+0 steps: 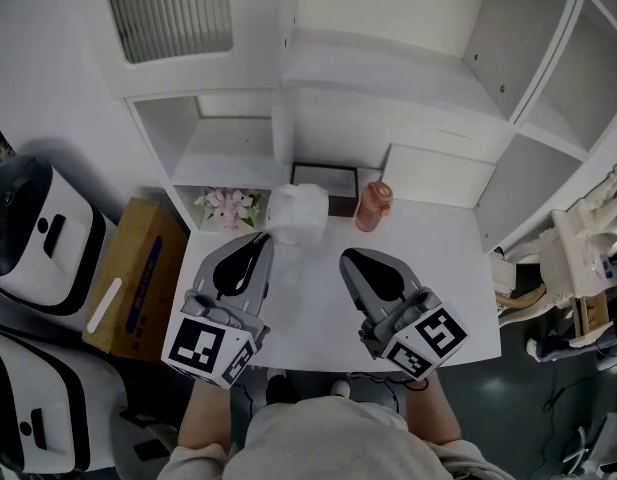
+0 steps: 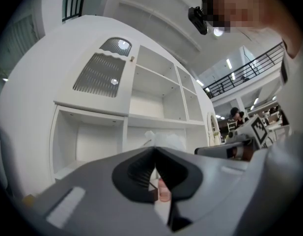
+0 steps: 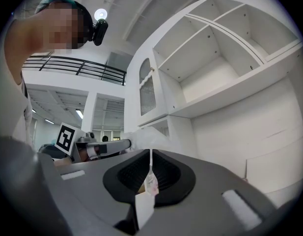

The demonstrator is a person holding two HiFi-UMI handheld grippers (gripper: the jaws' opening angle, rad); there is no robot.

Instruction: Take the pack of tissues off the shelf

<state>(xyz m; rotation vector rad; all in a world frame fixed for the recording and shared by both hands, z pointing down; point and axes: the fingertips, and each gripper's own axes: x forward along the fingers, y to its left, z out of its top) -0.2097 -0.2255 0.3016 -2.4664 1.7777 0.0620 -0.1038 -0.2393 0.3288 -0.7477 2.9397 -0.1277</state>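
In the head view, the table (image 1: 458, 288) stands before the shelf unit (image 1: 388, 78). The pack of tissues (image 1: 298, 213) is over the table's far edge. From the pack, the bottle (image 1: 373, 206) stands at 3 o'clock. The box (image 1: 333, 183) is at 1 o'clock, behind both. The flowers (image 1: 228, 208) are at 9 o'clock, just beside. The left gripper (image 1: 260, 240) meets the pack at 7 o'clock. The right gripper (image 1: 350, 260) is at 4 o'clock. The cardboard box (image 1: 138, 278) stands off the table at 8 o'clock.

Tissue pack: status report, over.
Left gripper shut on the edge of the tissue pack, out over the desk. Right gripper shut, empty. Pink bottle and flowers close by, nothing blocking.
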